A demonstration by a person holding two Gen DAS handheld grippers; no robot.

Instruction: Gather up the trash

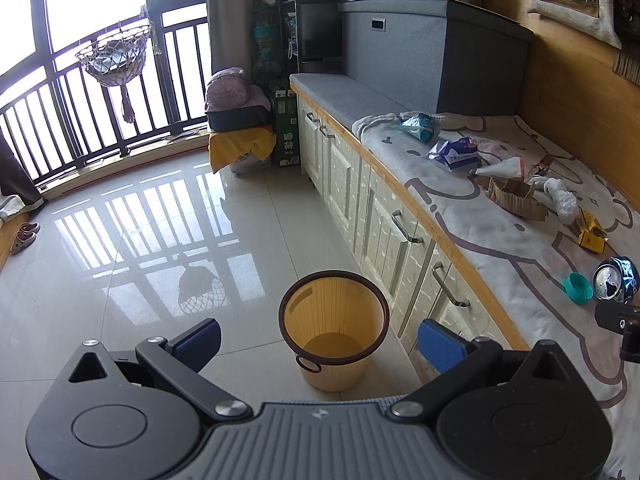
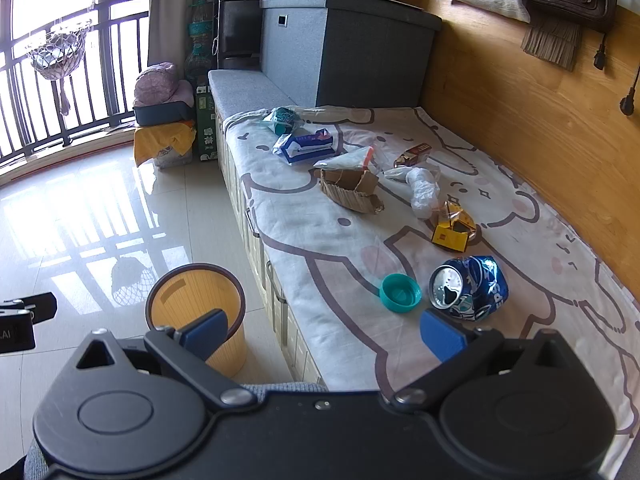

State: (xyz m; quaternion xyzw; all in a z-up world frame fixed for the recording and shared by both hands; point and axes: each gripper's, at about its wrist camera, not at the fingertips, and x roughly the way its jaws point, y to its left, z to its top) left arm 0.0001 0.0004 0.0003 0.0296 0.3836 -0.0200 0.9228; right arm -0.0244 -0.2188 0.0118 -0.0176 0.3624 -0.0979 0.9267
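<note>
Hovering above the floor, the left gripper (image 1: 318,342) has its blue pads spread wide with nothing between them, and the yellow bin (image 1: 334,330) stands upright just beyond, mouth up. Over on the right, the right gripper (image 2: 324,332) is spread wide too, holding nothing, poised over the edge of the bench sheet (image 2: 320,240). Just ahead of its right pad lies the crushed blue can (image 2: 470,286), tipped on its side, long axis running front to back, its opened top facing the camera. A teal cap (image 2: 400,293) sits just beside it, hollow side up. Farther along the sheet: a yellow carton (image 2: 452,234), white crumpled plastic (image 2: 424,192), torn cardboard (image 2: 352,190), a blue wrapper (image 2: 306,146). In the left wrist view the can is cut off by the right gripper's dark edge.
</note>
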